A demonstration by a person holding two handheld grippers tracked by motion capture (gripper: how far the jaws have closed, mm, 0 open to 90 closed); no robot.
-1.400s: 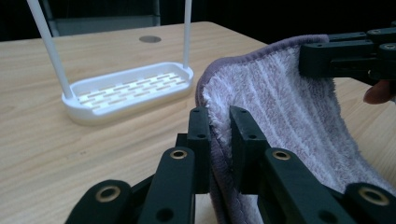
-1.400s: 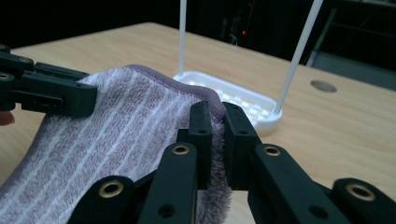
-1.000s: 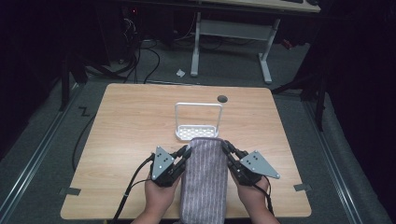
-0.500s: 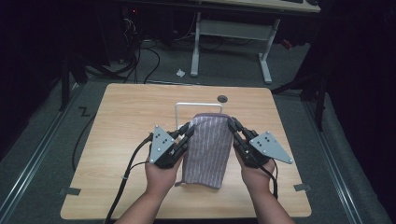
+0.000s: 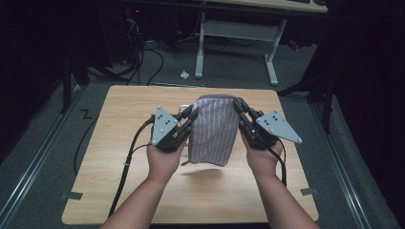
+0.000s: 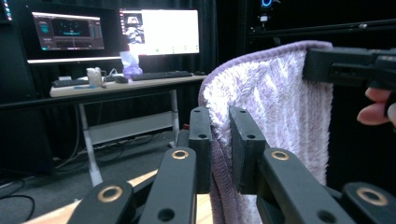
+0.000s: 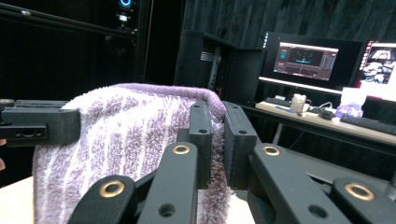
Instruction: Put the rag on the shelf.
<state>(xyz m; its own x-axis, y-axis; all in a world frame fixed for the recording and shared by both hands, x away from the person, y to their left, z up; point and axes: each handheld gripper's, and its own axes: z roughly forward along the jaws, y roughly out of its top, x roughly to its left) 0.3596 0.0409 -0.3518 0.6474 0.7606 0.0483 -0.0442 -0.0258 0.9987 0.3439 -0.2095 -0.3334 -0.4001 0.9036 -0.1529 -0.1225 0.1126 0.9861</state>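
A purple striped towel [image 5: 213, 131] hangs folded above the wooden table [image 5: 119, 157], its lower edge off the surface. My left gripper [image 5: 192, 113] is shut on the towel's upper left edge, and my right gripper [image 5: 237, 106] is shut on the upper right edge. In the left gripper view the jaws [image 6: 219, 135] pinch the fluffy towel [image 6: 280, 107], with the right gripper [image 6: 345, 67] clamped at its far corner. The right gripper view shows its jaws [image 7: 217, 130] closed on the towel [image 7: 126, 135], with the left gripper [image 7: 39, 123] at the other corner.
A white wire rack [image 5: 183, 109] peeks out behind the left gripper, mostly hidden by the towel. A white-legged desk [image 5: 236, 28] stands beyond the table on grey floor. Monitors [image 6: 159, 32] and a keyboard sit on a desk in the background.
Both grippers have risen and moved forward with the towel. It has come up off the table and now hangs in front of the rack, hiding it.
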